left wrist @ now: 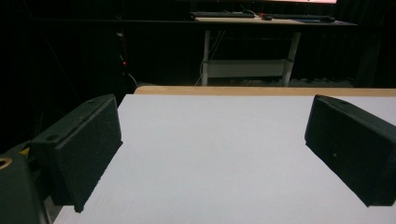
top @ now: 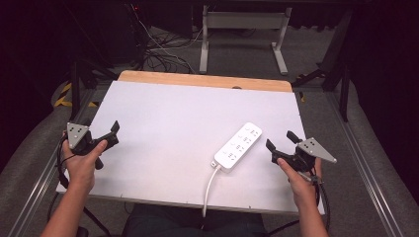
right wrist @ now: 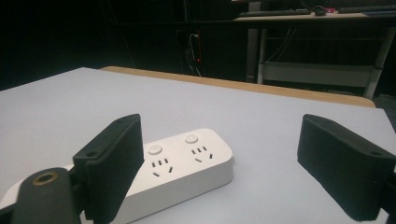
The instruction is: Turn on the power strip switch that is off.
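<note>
High view shows a white power strip (top: 238, 146) lying flat on the white desk (top: 163, 123), just left of the right hand-held gripper (top: 280, 143) and well apart from the left hand-held gripper (top: 114, 133). Its long axis runs diagonally, the far end pointing away and to the right, the near end with its white cable (top: 209, 187) trailing off the desk's near edge. Both forearms come in low, each hand (top: 81, 163) wrapped around its grip, jaws aimed forward and inward, spread wide and holding nothing. Right gripper view shows the strip's sockets and round buttons close up, partly behind its left jaw. Left gripper view shows bare desk between its wide jaws, with another table (left wrist: 252, 44) beyond.
</note>
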Motion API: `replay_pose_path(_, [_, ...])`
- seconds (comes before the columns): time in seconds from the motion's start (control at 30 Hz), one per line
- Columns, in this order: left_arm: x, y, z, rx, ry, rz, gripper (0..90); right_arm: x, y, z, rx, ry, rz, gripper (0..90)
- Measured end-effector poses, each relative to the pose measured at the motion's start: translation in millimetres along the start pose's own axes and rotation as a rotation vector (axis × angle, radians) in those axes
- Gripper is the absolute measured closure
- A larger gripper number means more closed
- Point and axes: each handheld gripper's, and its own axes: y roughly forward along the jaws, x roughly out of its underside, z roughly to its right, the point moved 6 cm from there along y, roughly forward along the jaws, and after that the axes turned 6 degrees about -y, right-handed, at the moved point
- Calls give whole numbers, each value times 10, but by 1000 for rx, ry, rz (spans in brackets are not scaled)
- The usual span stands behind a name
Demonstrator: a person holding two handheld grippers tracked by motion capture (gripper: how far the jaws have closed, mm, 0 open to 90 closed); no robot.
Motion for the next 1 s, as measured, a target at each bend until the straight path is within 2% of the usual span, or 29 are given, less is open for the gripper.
replay_pose_path(0.37, [1,7,6,3,5,-5,45,8,-15,12,7,12,-3,150])
replay_pose_path(0.47, [2,12,11,5,3,-5,45,10,-13,19,17,18,-9,203])
replay_pose_path(0.53, [2,14,13,5,4,-5,45,9,-15,20,15,19,-8,277])
replay_pose_path(0.8, [1,12,10,5,5,-5,48,-18,-39,-16,-30,-16,6,729])
replay_pose_path(0.87, [2,11,8,4,5,-6,49,-29,-42,-26,-36,-18,3,809])
replay_pose_path(0.9, [3,11,8,4,3,-6,49,-29,-42,-26,-36,-18,3,809])
replay_pose_path(0.97, [2,10,8,4,3,-6,50,-39,-43,-32,-29,-21,-4,900])
replay_pose_path(1.0, [2,10,7,4,5,-6,50,-38,-43,-31,-28,-25,-8,900])
